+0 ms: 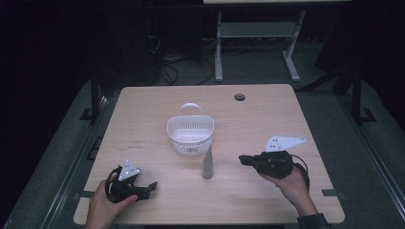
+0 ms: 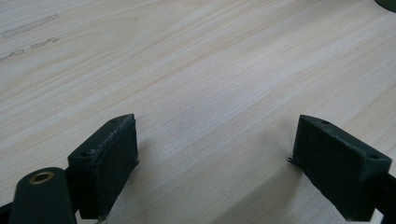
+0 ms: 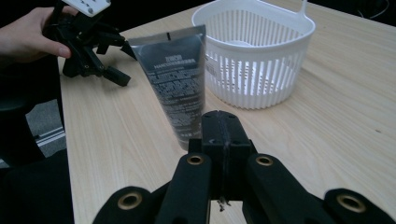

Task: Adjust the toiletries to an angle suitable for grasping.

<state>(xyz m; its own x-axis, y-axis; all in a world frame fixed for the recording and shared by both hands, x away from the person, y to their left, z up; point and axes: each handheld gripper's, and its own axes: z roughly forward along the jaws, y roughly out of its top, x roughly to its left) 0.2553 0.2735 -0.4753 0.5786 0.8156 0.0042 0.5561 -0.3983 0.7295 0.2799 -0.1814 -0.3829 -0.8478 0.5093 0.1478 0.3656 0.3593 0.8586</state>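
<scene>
My right hand-held gripper point(image 3: 219, 140), jaws pressed together, sits just right of the grey tube point(image 1: 207, 163) standing, it seems cap-down, before the white basket point(image 1: 190, 135); any nudge could topple it, my left hand-held gripper point(image 2: 215, 158) spread and empty.

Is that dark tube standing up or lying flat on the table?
Standing up. The tube rests on its cap end, its flat crimped end on top, just in front of the white basket.
</scene>
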